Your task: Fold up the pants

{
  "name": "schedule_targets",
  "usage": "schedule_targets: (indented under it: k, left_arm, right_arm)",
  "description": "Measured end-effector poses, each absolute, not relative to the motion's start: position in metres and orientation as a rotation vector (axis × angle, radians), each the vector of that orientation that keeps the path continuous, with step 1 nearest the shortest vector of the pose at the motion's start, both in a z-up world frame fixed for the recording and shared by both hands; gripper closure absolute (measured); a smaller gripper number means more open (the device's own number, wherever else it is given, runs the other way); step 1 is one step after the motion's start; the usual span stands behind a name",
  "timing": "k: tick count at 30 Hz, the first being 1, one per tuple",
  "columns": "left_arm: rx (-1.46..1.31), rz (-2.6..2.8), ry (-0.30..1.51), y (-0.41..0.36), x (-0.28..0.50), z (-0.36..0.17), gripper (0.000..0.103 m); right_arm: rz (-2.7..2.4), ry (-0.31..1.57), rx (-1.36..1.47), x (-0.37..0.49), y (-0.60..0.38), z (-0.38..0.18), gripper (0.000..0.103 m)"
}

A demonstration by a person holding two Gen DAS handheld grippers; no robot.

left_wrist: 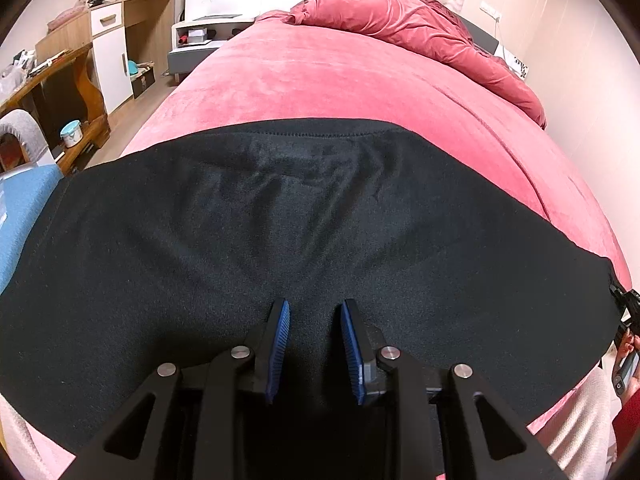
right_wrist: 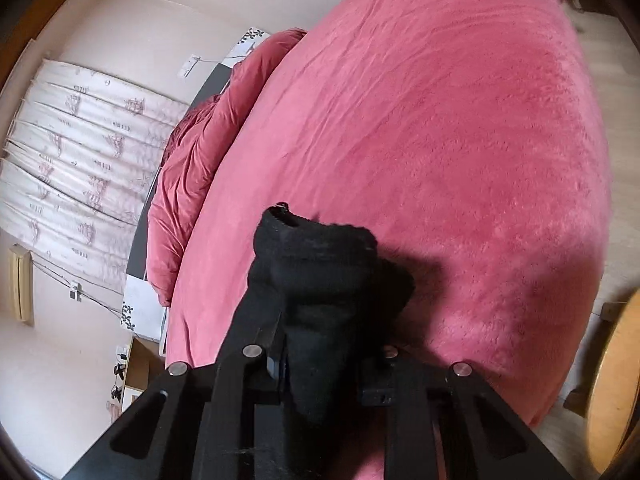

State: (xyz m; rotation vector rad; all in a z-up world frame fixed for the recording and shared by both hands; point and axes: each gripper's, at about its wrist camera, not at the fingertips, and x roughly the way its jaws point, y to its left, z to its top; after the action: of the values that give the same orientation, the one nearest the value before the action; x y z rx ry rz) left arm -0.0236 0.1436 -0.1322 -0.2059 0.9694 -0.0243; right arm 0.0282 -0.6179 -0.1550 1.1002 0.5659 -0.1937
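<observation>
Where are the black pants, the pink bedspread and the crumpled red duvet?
black pants (left_wrist: pixel 280 216): left wrist view, flat middle.
pink bedspread (right_wrist: pixel 440 140): right wrist view, bare top.
red duvet (left_wrist: pixel 400 20): left wrist view, bunched heap.

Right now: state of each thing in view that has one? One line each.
pants: spread flat across the bed, one end bunched up in the right gripper
left gripper: jaws apart over the pants, nothing pinched
right gripper: shut on a bunched end of the pants
duvet: crumpled at the head of the bed
bed: pink cover smooth

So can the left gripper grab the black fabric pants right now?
Probably yes: the left gripper has its blue pads apart right over the black fabric pants, nothing between.
</observation>
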Motion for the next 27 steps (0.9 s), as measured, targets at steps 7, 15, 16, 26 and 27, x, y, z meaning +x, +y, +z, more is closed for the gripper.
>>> schedule_targets:
  k: [7, 15, 16, 26, 27]
  left_arm:
    - [-0.244, -0.037, 0.977, 0.153, -0.025, -0.127, 0.076]
    - [-0.285, -0.06, 0.965, 0.162, -0.028, -0.117, 0.076]
    - [-0.289, -0.063, 0.961, 0.164, -0.029, -0.117, 0.076]
    - [-0.333, -0.073, 0.933, 0.189, -0.04, -0.117, 0.076]
    - [-0.34, -0.072, 0.934, 0.191, -0.04, -0.118, 0.076]
  right_arm:
    - [-0.188, 0.549, 1.045, 0.023, -0.599, -0.105, 0.082]
    - [-0.217, 0.542, 0.884, 0.014, -0.541, -0.019, 0.082]
    - [-0.216, 0.539, 0.859, 0.014, -0.532, -0.009, 0.083]
    - [-0.187, 0.515, 0.531, 0.02, -0.408, 0.065, 0.083]
    - [-0.174, 0.509, 0.51, 0.019, -0.397, 0.068, 0.083]
